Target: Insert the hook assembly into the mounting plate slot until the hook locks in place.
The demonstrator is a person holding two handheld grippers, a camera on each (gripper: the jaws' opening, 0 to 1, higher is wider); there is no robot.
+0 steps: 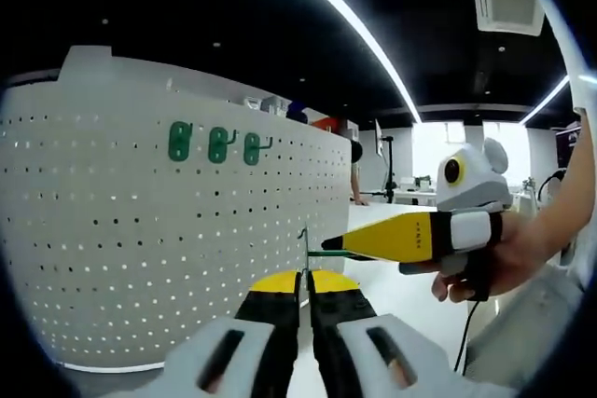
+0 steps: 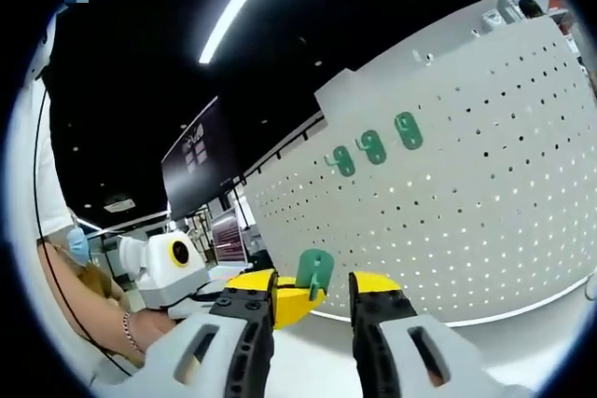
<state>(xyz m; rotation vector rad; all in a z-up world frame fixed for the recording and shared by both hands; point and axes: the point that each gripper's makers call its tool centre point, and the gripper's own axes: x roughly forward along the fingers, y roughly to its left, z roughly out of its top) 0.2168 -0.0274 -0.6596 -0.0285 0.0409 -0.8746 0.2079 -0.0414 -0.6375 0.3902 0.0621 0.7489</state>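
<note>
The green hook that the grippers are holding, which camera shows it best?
The right gripper view. There the green hook faces the camera, so its flat plate shows, beside the left gripper. In the left gripper view, the hook is seen edge-on, a thin sliver between the shut left gripper and the right gripper tip.

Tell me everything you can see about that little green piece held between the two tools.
The green hook looks like moulded plastic: a small rounded plate with a slot in its face. In the left gripper view it shows edge-on with a thin metal prong, pinched in the left gripper, whose jaws are shut on it. The right gripper tip meets it from the side. It is off the pegboard.
</note>
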